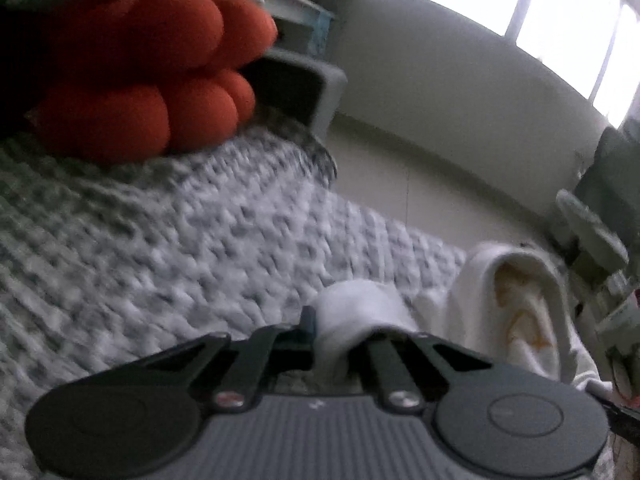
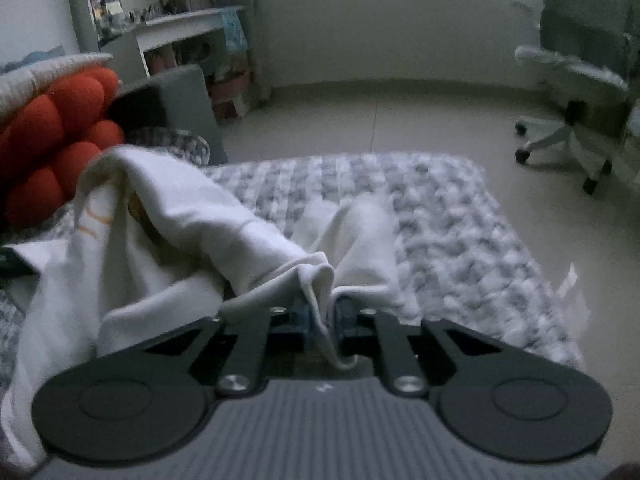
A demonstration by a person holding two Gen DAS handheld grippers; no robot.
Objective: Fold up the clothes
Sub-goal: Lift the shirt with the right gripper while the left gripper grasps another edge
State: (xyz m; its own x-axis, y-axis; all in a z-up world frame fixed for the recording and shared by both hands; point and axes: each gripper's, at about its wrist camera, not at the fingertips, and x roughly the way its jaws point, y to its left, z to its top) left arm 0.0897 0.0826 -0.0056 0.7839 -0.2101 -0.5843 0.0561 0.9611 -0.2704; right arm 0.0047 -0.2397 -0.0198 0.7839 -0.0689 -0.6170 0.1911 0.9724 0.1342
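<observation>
In the left wrist view our left tool (image 1: 340, 332) is clamped on a bunched fold of the white garment (image 1: 516, 304), which trails off toward 3 o'clock over the grey knitted blanket (image 1: 180, 240) on the bed; an orange cushion (image 1: 132, 72) sits at 10 o'clock. The frame is blurred, so how deep that bite goes we cannot tell. In the right wrist view our right tool (image 2: 322, 320) is closed on a hem of the same garment, with cloth draped toward 9 o'clock and a loose lobe at 12 o'clock. We judge the risks to be a thin hem slipping free if we pull the two grips apart sharply, and slack cloth bunching under the fold, leaving it crooked
</observation>
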